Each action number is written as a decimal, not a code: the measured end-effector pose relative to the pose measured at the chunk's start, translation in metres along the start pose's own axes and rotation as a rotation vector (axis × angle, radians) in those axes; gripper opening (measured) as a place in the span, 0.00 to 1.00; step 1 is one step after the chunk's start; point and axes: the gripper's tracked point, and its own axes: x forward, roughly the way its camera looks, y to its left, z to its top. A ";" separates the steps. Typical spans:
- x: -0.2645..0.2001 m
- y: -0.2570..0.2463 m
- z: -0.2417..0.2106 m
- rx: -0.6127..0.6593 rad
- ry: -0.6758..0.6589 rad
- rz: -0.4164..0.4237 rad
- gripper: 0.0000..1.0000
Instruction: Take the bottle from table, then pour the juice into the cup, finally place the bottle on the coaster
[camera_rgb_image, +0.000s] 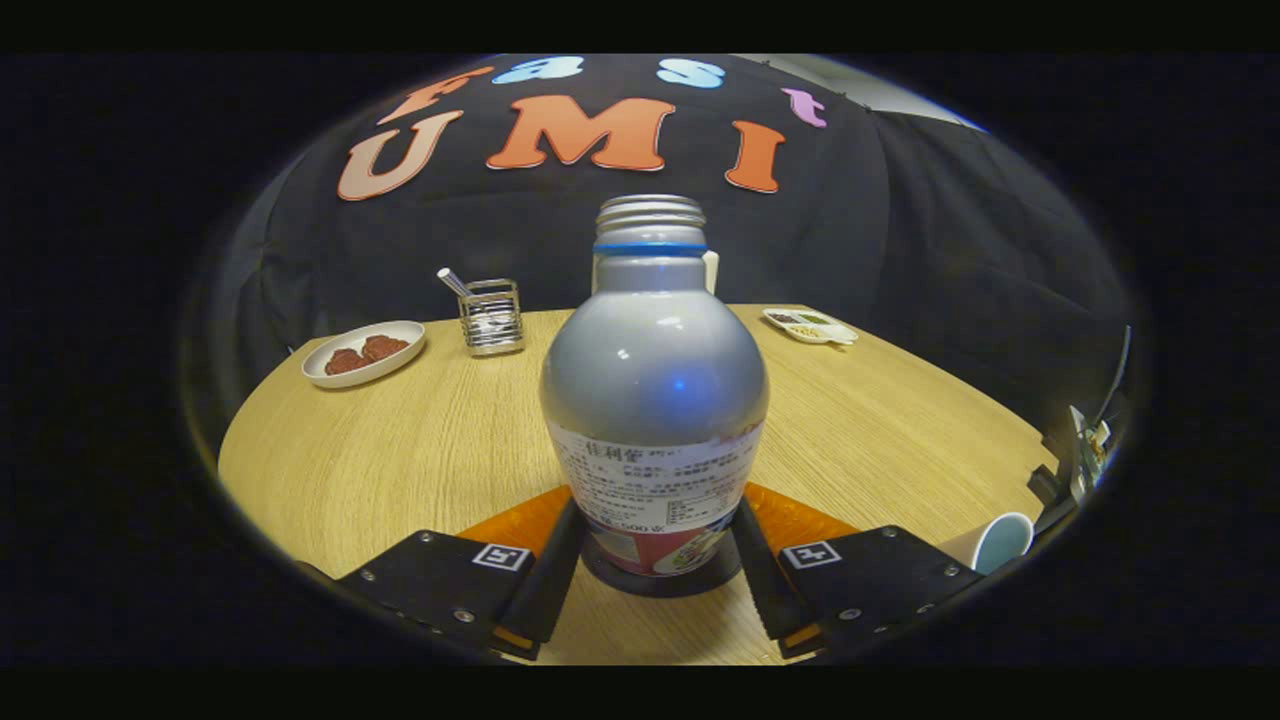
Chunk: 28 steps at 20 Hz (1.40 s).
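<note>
- bottle (655, 380): silver-grey body, blue ring at neck, white printed label, red band at base
- coaster (800, 520): orange
- surface (400, 450): light wood grain
- cup (1000, 542): white outside, pale blue inside
- plate (330, 375): white, brown food on it

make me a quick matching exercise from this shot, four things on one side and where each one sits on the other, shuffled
Things:
1. bottle
2. cup
3. white plate with brown pieces
4. wire holder

Places:
A. far part of the table, just right of the white plate
B. between the fingers of the gripper, standing on the orange coaster
C. far left part of the table
D. close by, right of the right finger

Pairs: 1-B, 2-D, 3-C, 4-A
</note>
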 end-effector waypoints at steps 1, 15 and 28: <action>0.000 0.000 -0.001 0.005 0.001 0.002 0.77; -0.019 -0.003 -0.017 -0.033 0.038 0.020 0.99; -0.160 0.032 0.023 0.026 -0.197 0.164 0.99</action>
